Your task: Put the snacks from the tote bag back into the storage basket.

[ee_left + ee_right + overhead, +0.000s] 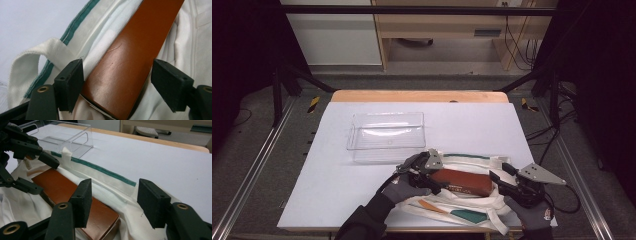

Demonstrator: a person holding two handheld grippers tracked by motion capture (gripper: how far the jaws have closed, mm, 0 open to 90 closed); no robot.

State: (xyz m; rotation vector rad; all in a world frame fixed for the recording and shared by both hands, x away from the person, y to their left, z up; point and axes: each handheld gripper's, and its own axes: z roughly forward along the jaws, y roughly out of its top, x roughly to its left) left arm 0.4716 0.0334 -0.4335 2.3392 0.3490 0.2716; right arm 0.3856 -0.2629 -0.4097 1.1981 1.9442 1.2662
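Observation:
A white cloth bag point(494, 207) with green trim lies flat at the table's near edge. A brown box point(462, 182) rests in its mouth. My left gripper point(433, 180) straddles the box's left end. In the left gripper view the brown box point(130, 57) runs between the black pads point(72, 80); a gap shows at the right pad, and bag cloth point(100, 32) lies by the left one. My right gripper point(115, 186) stands open over the bag's rim point(110, 182) at the box's right end point(56, 186). There my left gripper point(45, 176) shows at the upper left.
A clear plastic container point(386, 131) stands empty just behind the bag, left of centre. The white table top point(472, 120) stretches bare to the right of it. Metal frame rails run along both sides of the table.

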